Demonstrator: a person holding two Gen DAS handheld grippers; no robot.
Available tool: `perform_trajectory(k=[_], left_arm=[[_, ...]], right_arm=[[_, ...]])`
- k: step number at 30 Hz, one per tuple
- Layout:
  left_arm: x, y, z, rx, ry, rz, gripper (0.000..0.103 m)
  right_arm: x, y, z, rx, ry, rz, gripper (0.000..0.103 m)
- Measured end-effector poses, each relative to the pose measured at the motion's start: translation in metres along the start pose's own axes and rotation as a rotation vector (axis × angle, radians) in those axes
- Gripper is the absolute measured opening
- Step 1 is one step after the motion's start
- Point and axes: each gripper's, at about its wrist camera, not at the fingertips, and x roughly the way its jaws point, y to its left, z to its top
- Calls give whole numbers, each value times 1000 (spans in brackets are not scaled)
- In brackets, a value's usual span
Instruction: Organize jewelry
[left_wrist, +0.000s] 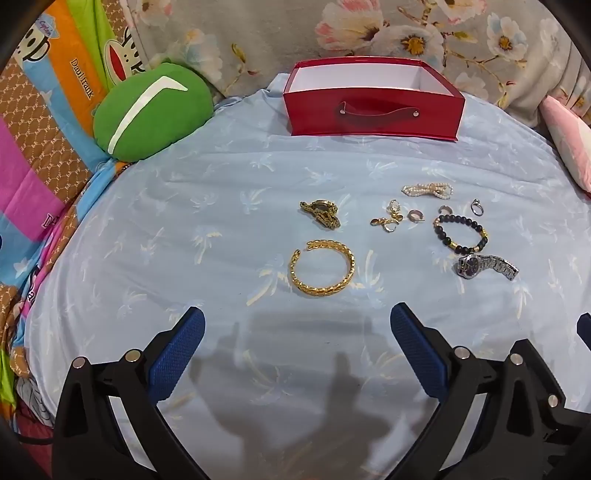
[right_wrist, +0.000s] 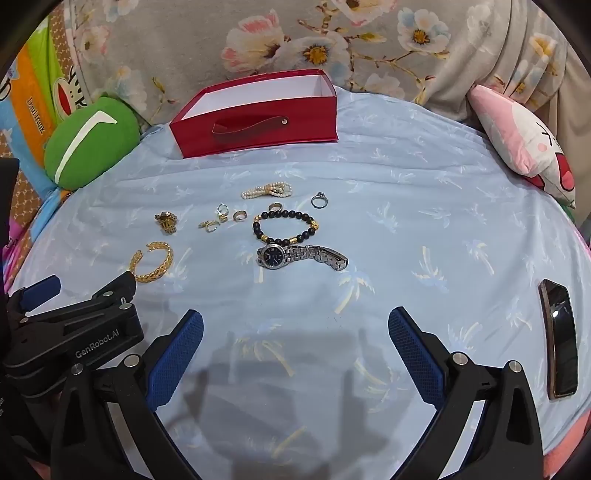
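Note:
Jewelry lies spread on a pale blue sheet (left_wrist: 184, 229). A gold open bangle (left_wrist: 322, 268) (right_wrist: 152, 261) is nearest my left gripper (left_wrist: 297, 326), which hovers open and empty short of it. Behind it lie a gold chain watch (left_wrist: 321, 214) (right_wrist: 167, 220), several small earrings (left_wrist: 391, 218) (right_wrist: 221, 218), a pearl strand (left_wrist: 426, 190) (right_wrist: 266, 191), a silver ring (left_wrist: 477, 206) (right_wrist: 318, 200), a black bead bracelet (left_wrist: 460, 232) (right_wrist: 286, 229) and a silver watch (left_wrist: 485, 266) (right_wrist: 301, 255). My right gripper (right_wrist: 295, 328) is open and empty, in front of the silver watch. An empty red box (left_wrist: 373, 98) (right_wrist: 255, 114) stands at the back.
A green cushion (left_wrist: 151, 110) (right_wrist: 90, 142) sits at the back left and a pink cushion (right_wrist: 524, 144) at the back right. A dark phone (right_wrist: 559, 336) lies on the sheet at the right. Floral fabric (right_wrist: 295, 44) rises behind the box.

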Motion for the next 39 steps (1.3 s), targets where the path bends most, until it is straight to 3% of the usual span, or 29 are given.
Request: perform_trajectory(k=[8,39], left_arm=[[1,17,-6,-15,1,-7,98],[0,1,-5,-11,0,11,98]], right_arm=[[-1,4,-3,-7,-2,-8,98],[-1,3,-4,-10,-8,-15,98]])
